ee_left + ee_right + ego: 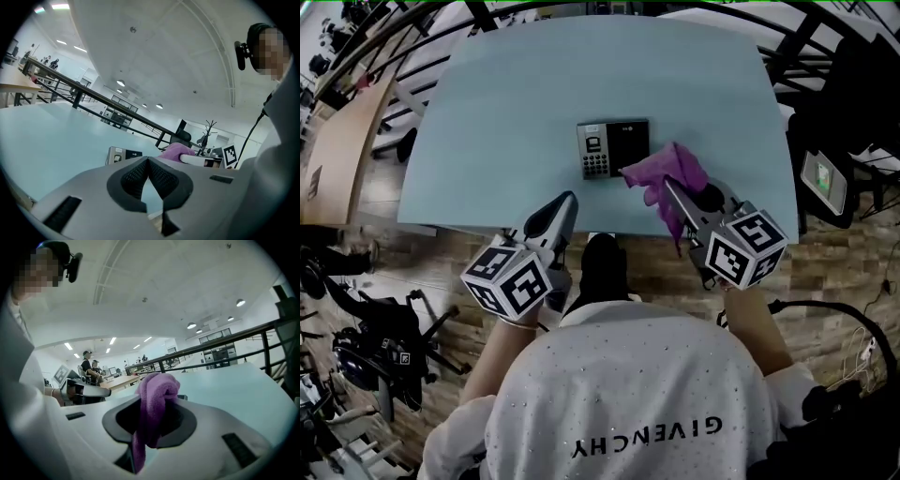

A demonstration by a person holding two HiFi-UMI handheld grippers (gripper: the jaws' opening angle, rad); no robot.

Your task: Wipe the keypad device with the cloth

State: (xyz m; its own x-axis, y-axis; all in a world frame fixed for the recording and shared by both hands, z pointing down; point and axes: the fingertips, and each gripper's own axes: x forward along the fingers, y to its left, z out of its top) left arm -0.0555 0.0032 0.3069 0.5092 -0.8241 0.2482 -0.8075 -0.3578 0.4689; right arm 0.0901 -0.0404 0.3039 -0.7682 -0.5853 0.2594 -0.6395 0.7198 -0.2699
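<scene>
The keypad device (613,147) lies flat near the middle of the pale blue table (487,112), slightly toward the person's edge. It is a dark rectangular unit. Its left half carries a grey panel with a small screen above a block of small keys, and its right half is plain black with tiny marks along the top. In the left gripper view it (123,154) shows as a low box with a silver side, at 11 o'clock from the jaw tips.

The left gripper (566,200) sits at 7 o'clock from the device, over the table's near edge, well apart from it. Its jaws are pressed together with nothing between them, the ribbed pads (136,176) meeting at the tip.

The right gripper (670,187) is at 4 o'clock from the device and pinches the purple cloth (668,178). The cloth bunches up over the jaw tips, and one tail hangs down between the jaws (157,390). From the head view its leftmost fold reaches the device's lower right corner; whether it touches there cannot be told.
</scene>
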